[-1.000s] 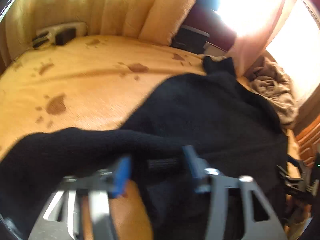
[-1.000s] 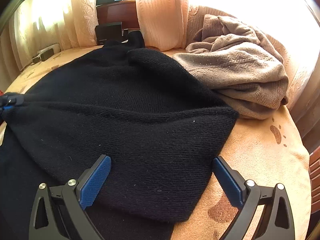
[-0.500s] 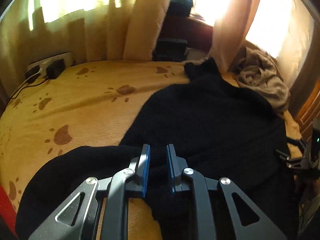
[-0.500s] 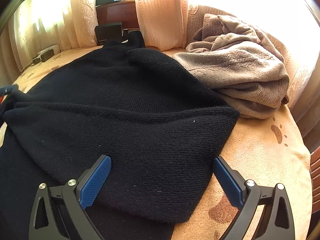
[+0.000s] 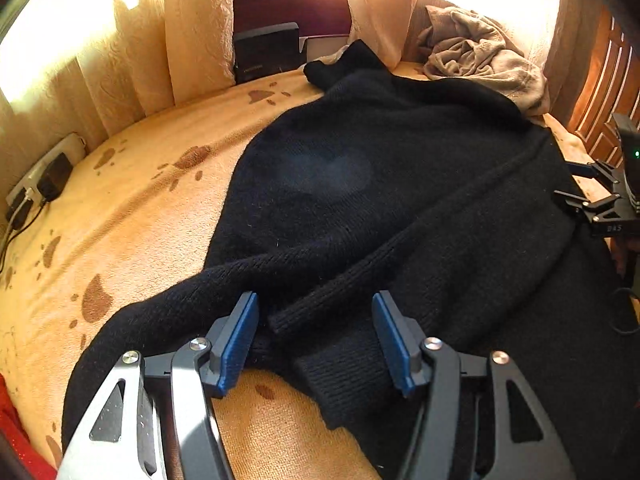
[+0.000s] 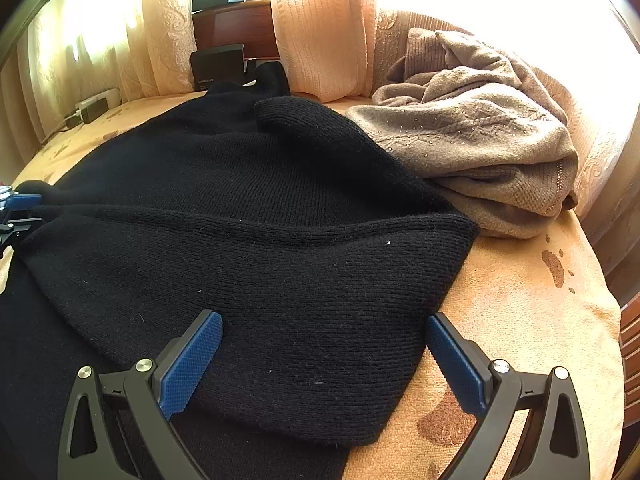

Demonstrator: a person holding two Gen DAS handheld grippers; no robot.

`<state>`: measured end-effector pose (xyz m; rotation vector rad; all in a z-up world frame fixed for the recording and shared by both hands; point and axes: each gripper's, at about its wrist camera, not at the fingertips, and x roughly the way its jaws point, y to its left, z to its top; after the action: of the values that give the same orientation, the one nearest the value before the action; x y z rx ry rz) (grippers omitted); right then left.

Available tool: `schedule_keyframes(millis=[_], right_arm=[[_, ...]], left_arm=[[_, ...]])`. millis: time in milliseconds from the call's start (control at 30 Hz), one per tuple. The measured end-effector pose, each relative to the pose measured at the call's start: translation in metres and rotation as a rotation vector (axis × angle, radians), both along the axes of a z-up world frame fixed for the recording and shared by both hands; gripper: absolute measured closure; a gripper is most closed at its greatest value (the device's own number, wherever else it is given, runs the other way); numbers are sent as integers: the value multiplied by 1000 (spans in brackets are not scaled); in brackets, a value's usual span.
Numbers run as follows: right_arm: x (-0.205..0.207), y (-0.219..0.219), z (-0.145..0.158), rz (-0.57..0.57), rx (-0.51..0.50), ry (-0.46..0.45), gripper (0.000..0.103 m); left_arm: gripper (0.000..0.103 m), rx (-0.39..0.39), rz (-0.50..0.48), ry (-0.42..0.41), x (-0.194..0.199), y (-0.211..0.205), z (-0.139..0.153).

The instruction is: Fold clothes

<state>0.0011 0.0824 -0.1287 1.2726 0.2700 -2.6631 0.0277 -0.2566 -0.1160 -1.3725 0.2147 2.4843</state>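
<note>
A black knit sweater [image 5: 400,200] lies spread on the orange paw-print blanket [image 5: 152,200]. Its sleeve cuff [image 5: 304,316] lies folded across the body, just ahead of my left gripper [image 5: 316,320], which is open with its blue pads either side of the cuff. In the right wrist view the sweater [image 6: 240,220] fills the middle. My right gripper [image 6: 324,344] is open over its near folded edge and holds nothing. The right gripper also shows at the right edge of the left wrist view [image 5: 600,204].
A crumpled beige-brown sweater [image 6: 472,140] lies at the back right, touching the black one. A power strip with plugs [image 5: 36,188] sits at the left by the curtains. A dark box [image 5: 266,52] stands at the back. Something red [image 5: 16,432] lies at the lower left.
My left gripper shut on the black sleeve, then opened and let it go; the cuff now lies across the sweater body. The right gripper has stayed open and still.
</note>
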Motion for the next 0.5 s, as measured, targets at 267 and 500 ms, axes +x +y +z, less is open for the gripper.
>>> schedule_keyframes(millis=[267,500], right_arm=[[0,0,0,-1,-4,-2,1],[-1,-1,0,1,-7,-5,1]], left_arm=[[97,8,29,60,4,0,11],[94,-95,64,134,-1,5,9]])
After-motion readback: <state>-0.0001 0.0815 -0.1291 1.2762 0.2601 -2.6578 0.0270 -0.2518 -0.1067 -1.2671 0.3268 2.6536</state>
